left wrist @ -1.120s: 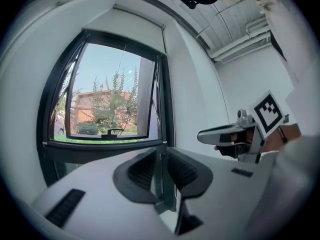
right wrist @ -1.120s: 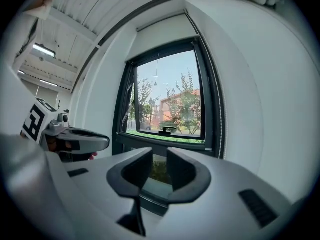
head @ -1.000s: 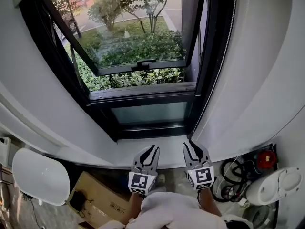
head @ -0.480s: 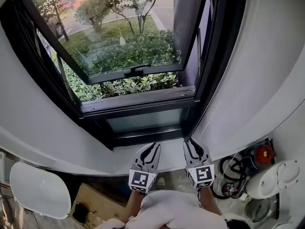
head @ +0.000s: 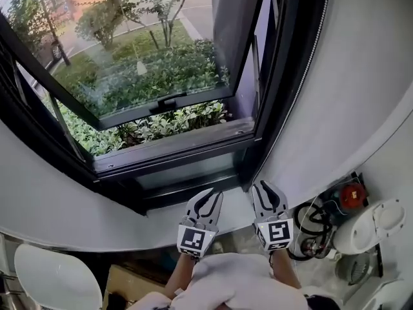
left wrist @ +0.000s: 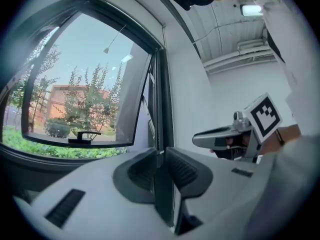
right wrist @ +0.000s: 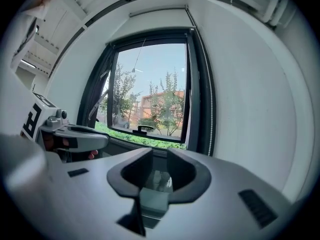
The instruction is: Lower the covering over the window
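Observation:
The black-framed window [head: 193, 144] fills the upper left of the head view, bare of any covering, with its sash [head: 161, 102] tilted outward over the green hedge. A white bead chain [head: 299, 86] hangs down the right of the frame; in the right gripper view the chain [right wrist: 210, 84] lies ahead to the right. My left gripper [head: 211, 194] and right gripper [head: 266, 187] hover side by side over the white sill [head: 235, 206], pointing at the window's lower right corner. The left jaws [left wrist: 159, 156] stand narrowly apart and the right jaws [right wrist: 159, 156] wider, both empty.
A white wall [head: 348, 76] curves away right of the window. Below it lie a coil of black cables [head: 313, 225], a red-and-black device [head: 348, 196] and a white round appliance [head: 377, 221]. A white rounded object [head: 55, 276] and a cardboard box [head: 119, 283] sit at bottom left.
Both grippers and the head have shifted to the right along the sill; the window has slid left in the picture and the right gripper now faces the wall beside the frame. Jaws unchanged.

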